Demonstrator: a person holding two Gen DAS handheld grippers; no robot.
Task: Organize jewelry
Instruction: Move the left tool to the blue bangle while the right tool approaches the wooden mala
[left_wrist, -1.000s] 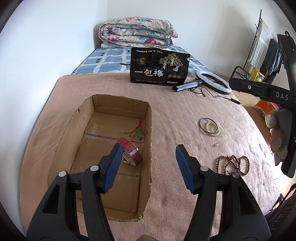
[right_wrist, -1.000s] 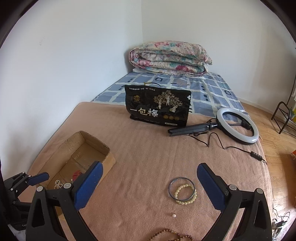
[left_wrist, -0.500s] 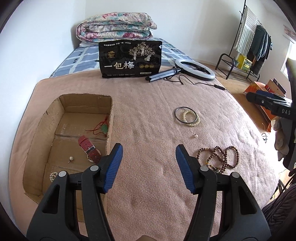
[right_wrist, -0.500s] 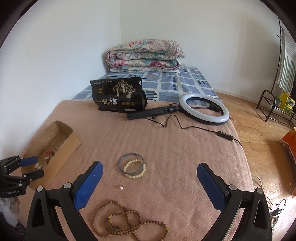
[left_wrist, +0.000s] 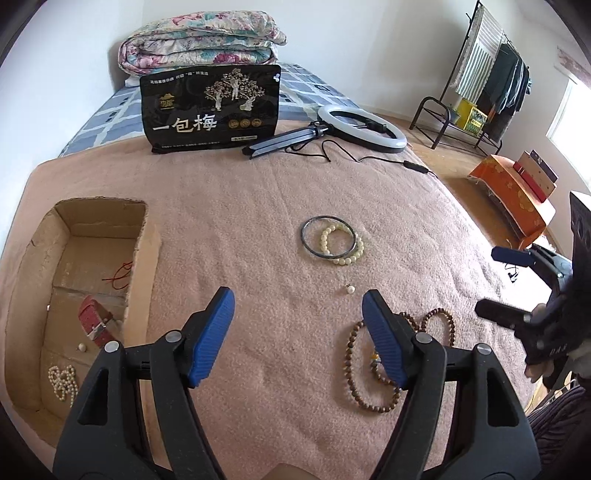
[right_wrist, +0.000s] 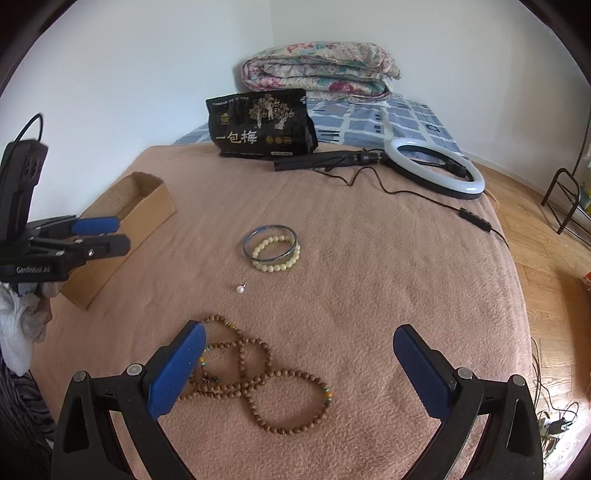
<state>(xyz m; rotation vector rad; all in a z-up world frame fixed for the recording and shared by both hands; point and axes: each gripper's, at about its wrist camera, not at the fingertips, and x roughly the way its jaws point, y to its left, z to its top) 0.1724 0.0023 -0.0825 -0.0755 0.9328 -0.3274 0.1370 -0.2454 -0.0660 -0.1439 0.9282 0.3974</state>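
Both claws hang with jaws apart over a pink-brown blanket (left_wrist: 229, 206) spread on a bed: the left gripper (left_wrist: 295, 332), whose jaws have just been opening with nothing between them, points down at bare blanket, while the right gripper (right_wrist: 299, 365) holds its blue pads wide above a tangled string of brown wooden beads (right_wrist: 258, 380), gripping nothing. Just beyond the beads lies a single small pearl (right_wrist: 241, 288), and farther on a dark bangle (right_wrist: 269, 240) overlaps a cream bead bracelet (right_wrist: 277, 254). An open cardboard box (left_wrist: 144, 254) sits at the blanket's left edge, well apart from the loose pieces; in the left wrist view it holds a red watch strap (left_wrist: 94, 319), a red cord (left_wrist: 120, 275), a lone pearl (left_wrist: 81, 347) and a white pearl strand (left_wrist: 62, 380). At the far edge of the blanket a black printed bag (left_wrist: 212, 109) stands upright, with a ring light (left_wrist: 360, 127) on a folded tripod lying beside it, its cable trailing toward the bed's right edge. Behind them a blue-and-white checked sheet (right_wrist: 388, 118) covers the rest of the bed, and a folded floral quilt (right_wrist: 321, 70) rests against the white wall. Wooden flooring runs along the right side, where a metal clothes rack (left_wrist: 487, 77) stands hung with garments near an orange box (left_wrist: 513, 195).
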